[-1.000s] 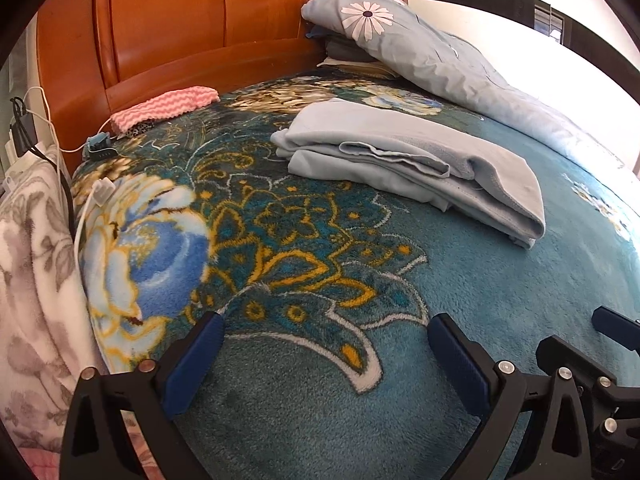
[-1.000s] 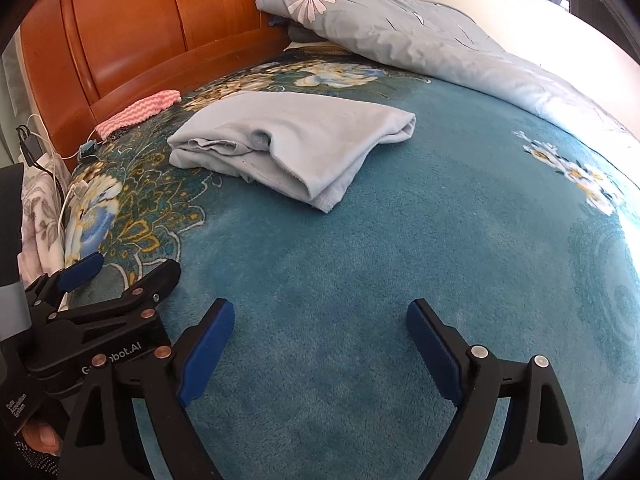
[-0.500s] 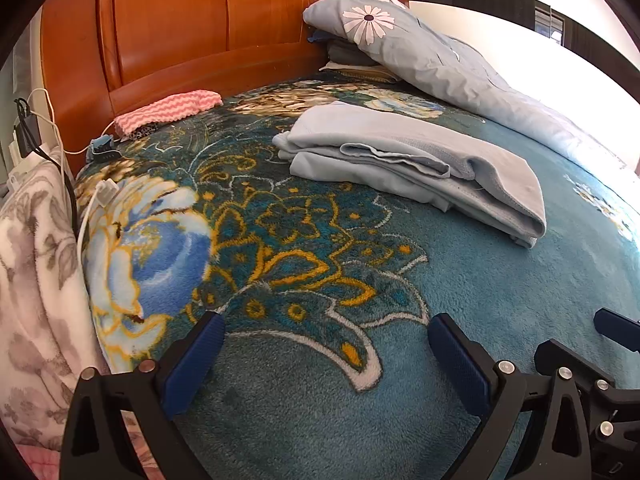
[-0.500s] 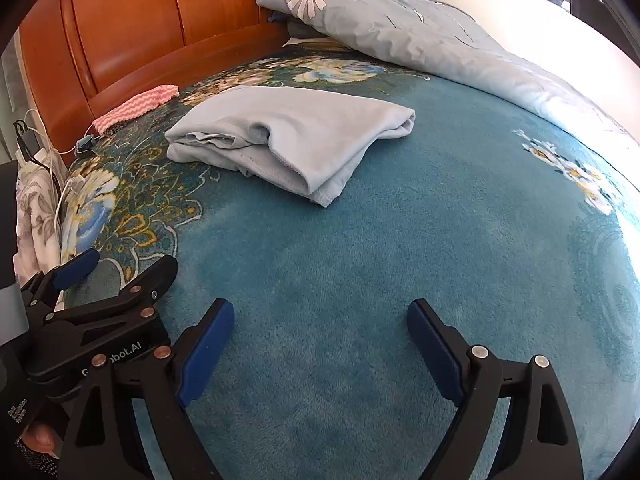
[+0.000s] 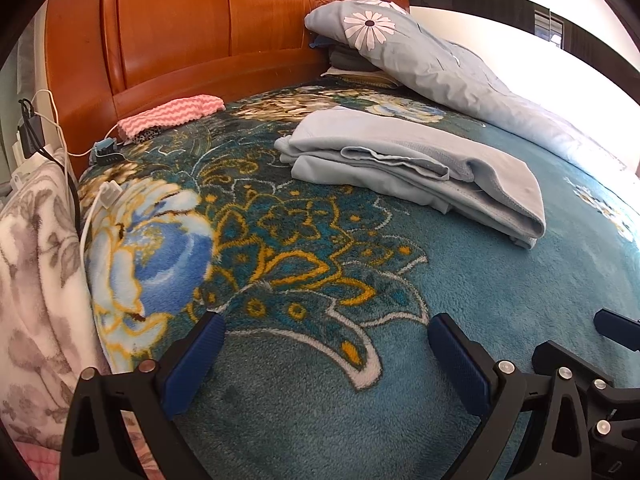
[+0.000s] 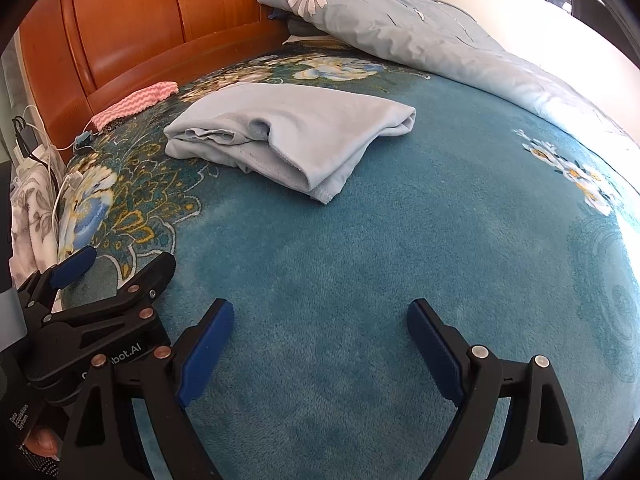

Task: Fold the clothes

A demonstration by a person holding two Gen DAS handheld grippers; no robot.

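Note:
A pale blue garment (image 5: 412, 164) lies folded in a flat stack on the teal floral blanket (image 5: 312, 400). It also shows in the right wrist view (image 6: 296, 136), ahead and left of centre. My left gripper (image 5: 326, 328) is open and empty, low over the blanket, well short of the garment. My right gripper (image 6: 320, 312) is open and empty, also low over the blanket and apart from the garment. The left gripper's body shows at the lower left of the right wrist view (image 6: 92, 312).
An orange wooden headboard (image 5: 192, 36) stands at the back. A grey daisy-print duvet and pillows (image 5: 432, 64) lie at the back right. A pink zigzag cloth (image 5: 172, 114), chargers and white cables (image 5: 100, 196) lie at the left, beside a grey-white floral blanket (image 5: 32, 280).
Both cameras have tilted or pulled back slightly, so the folded garment sits a little farther up in both views. The garment itself has not moved. Both grippers stay open.

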